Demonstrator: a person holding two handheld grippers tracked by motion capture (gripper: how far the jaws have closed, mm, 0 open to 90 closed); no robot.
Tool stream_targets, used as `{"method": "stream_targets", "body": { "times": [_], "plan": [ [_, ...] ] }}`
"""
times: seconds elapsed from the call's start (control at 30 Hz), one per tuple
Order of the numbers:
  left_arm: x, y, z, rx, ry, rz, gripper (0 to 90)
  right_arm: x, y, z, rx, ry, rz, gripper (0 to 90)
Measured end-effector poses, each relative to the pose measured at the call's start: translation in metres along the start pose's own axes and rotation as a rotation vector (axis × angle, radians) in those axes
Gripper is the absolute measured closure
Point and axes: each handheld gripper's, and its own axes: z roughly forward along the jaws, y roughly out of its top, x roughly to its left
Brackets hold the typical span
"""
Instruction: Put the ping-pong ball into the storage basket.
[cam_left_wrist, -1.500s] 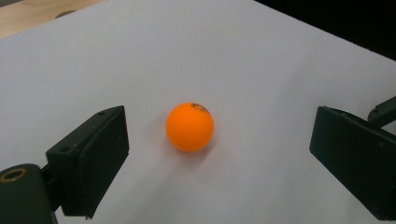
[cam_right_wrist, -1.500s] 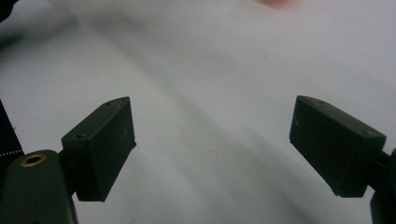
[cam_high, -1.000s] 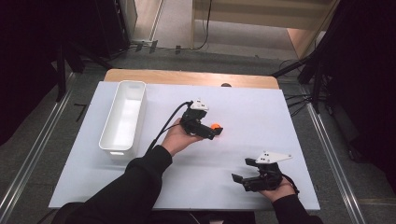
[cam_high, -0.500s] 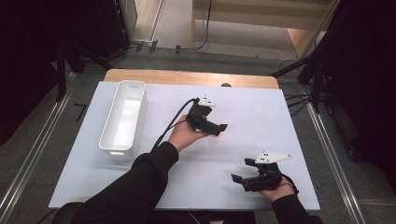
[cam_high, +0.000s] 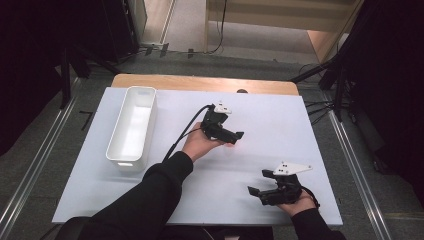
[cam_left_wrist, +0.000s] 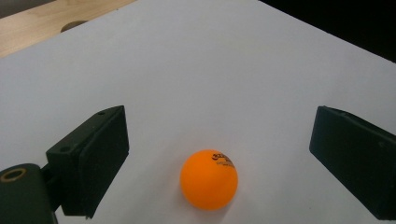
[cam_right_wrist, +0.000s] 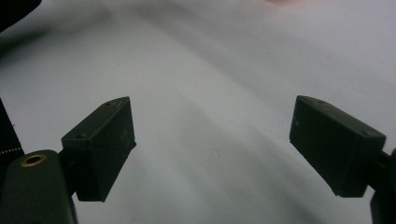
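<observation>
An orange ping-pong ball (cam_left_wrist: 208, 179) with small black print rests on the white table top (cam_left_wrist: 196, 60). It lies between the jaws of my left gripper (cam_left_wrist: 218, 135), which stand wide open and clear of it on both sides. In the high view the left gripper (cam_high: 234, 135) is at mid-table, held in a hand with a black sleeve, and its body covers the ball. My right gripper (cam_high: 256, 190) rests near the front right edge and points left. Its jaws are open over bare table, as the right gripper view (cam_right_wrist: 210, 116) also shows.
A long white bin (cam_high: 122, 162) stands at the left of the table with nothing visible inside. A wooden strip (cam_high: 200, 82) runs along the far edge. The left gripper's black cable (cam_high: 182, 132) trails back over the forearm.
The left gripper has moved right and a little farther away, onto the ball. The ball showed at its tip before and is now covered in the high view. The right gripper has stayed still.
</observation>
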Motion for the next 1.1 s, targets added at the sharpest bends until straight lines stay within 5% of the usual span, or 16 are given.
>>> {"method": "stream_targets", "body": {
  "times": [0.7,1.1],
  "plan": [
    [0.003,-0.014,0.013,0.015,-0.007,-0.035,5.3,0.0,0.0,0.0,0.006,0.002,0.004,12.7],
    [0.0,-0.021,0.021,0.035,0.022,-0.005,5.2,0.0,0.0,0.0,0.005,0.0,-0.004,12.7]
  ]
}}
